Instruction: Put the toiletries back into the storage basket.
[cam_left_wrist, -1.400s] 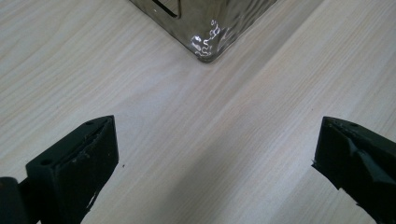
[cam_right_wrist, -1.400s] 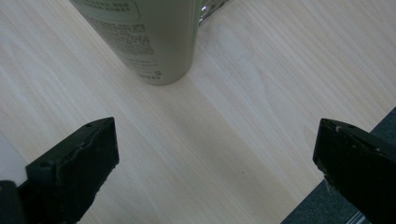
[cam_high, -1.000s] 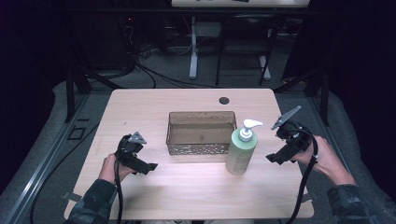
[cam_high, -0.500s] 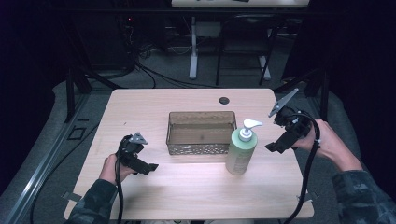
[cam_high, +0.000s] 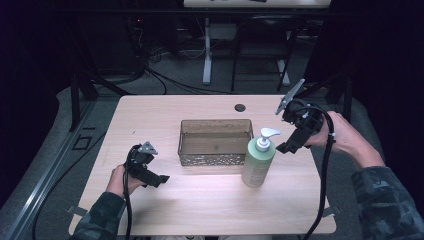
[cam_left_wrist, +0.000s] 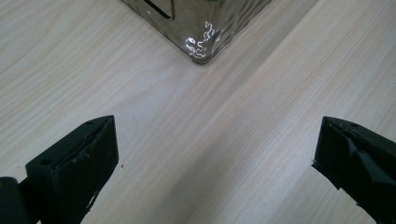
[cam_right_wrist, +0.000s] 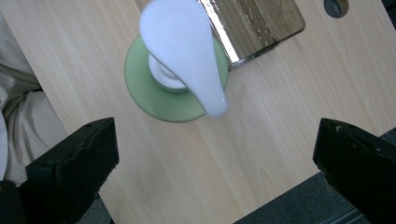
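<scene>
A green pump bottle (cam_high: 258, 161) with a white pump head (cam_high: 266, 135) stands upright on the table, just in front of the right end of a clear empty bin (cam_high: 216, 142). My right gripper (cam_high: 288, 147) hangs open above and right of the pump head, looking down on the bottle (cam_right_wrist: 176, 84) and its white pump (cam_right_wrist: 187, 51). Nothing lies between its jaws. My left gripper (cam_high: 161, 179) rests low at the table's left front, open and empty, facing a corner of the bin (cam_left_wrist: 203, 28).
The light wooden table (cam_high: 150, 115) has a small dark hole (cam_high: 240, 107) near its back edge. Cables trail from both grippers. Dark floor, cables and a table leg lie beyond the far edge.
My right gripper has risen and moved inward, from beside the bottle at table height to above its pump head. The left gripper has stayed put.
</scene>
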